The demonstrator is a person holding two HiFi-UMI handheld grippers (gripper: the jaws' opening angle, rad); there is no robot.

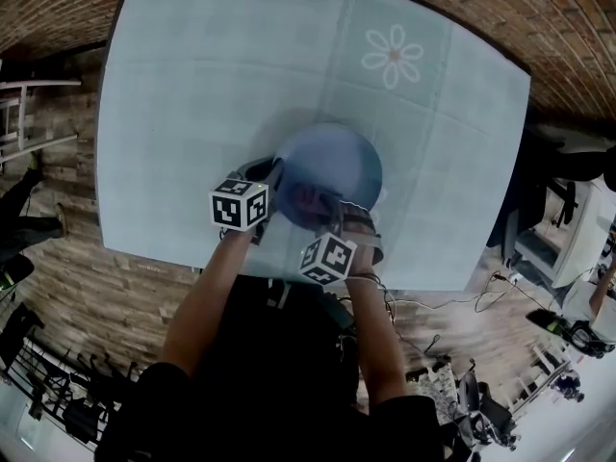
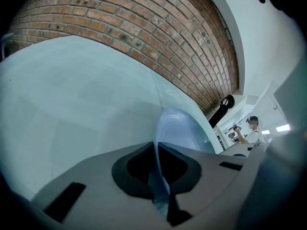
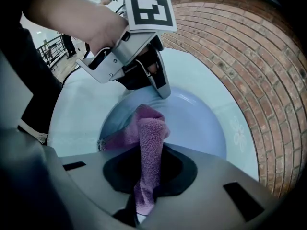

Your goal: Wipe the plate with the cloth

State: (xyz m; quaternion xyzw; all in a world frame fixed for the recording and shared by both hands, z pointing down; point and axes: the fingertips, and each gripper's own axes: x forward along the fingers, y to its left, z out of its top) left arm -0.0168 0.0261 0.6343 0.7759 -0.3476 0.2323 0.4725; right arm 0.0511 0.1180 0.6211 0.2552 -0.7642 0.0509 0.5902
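a brick wall point(image 2: 120, 23) rises behind the desk point(image 1: 192, 114), which is covered by a pale blue checked sheet. the blue plate point(image 1: 342, 157) is over the near half of the desk, close to the person's edge; whether it rests flat i cannot tell. the left tongs point(image 2: 156, 150) are all but closed, pinching the plate's rim edge-on, at the plate's left side in the head view. the right tongs point(image 3: 146, 150) are clamped on a purple cloth point(image 3: 152, 133), which sticks out past their tips and folds down against the inside of the plate, by the rim nearest the person. a small white daisy point(image 1: 393, 56) is printed on the desk's far right part, well apart from the plate
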